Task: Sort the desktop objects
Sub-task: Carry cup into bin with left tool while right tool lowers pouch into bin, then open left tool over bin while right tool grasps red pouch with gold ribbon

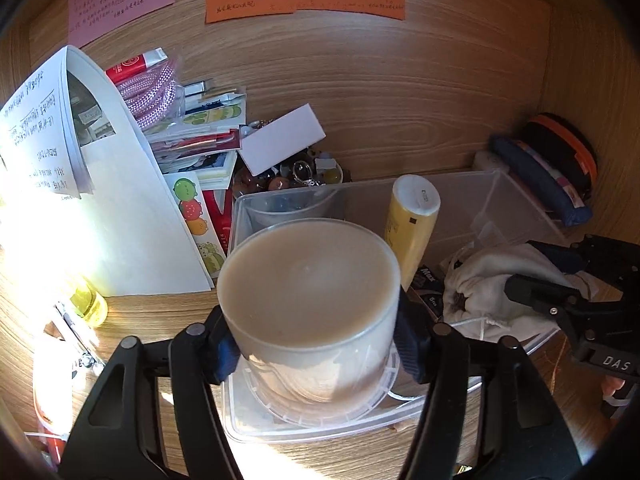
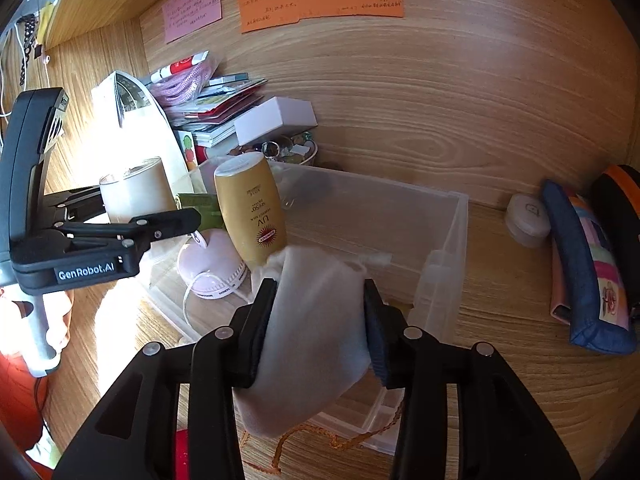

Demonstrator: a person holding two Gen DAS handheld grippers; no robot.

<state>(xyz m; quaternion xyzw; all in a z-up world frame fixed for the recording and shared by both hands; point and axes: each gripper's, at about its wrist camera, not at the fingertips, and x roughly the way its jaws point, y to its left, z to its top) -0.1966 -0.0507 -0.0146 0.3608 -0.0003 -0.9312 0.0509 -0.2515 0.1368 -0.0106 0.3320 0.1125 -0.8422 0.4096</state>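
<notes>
My left gripper (image 1: 316, 344) is shut on a frosted plastic cup (image 1: 310, 280), holding it upside down over the near left corner of a clear plastic bin (image 1: 520, 196). My right gripper (image 2: 320, 324) is shut on a white cloth drawstring pouch (image 2: 316, 320) above the bin's (image 2: 456, 232) near side. A yellow UV sunscreen bottle (image 2: 250, 208) leans inside the bin, also in the left wrist view (image 1: 412, 220). A pink round gadget (image 2: 212, 264) lies in the bin. The left gripper with the cup (image 2: 134, 192) shows at left in the right wrist view.
A stack of papers, stickers and a white box (image 1: 282, 138) sits behind the bin beside a bowl of trinkets (image 1: 292, 176). A blue pencil case (image 2: 588, 268) and a small white case (image 2: 526, 220) lie right of the bin. A yellow bottle (image 1: 90, 304) lies at left.
</notes>
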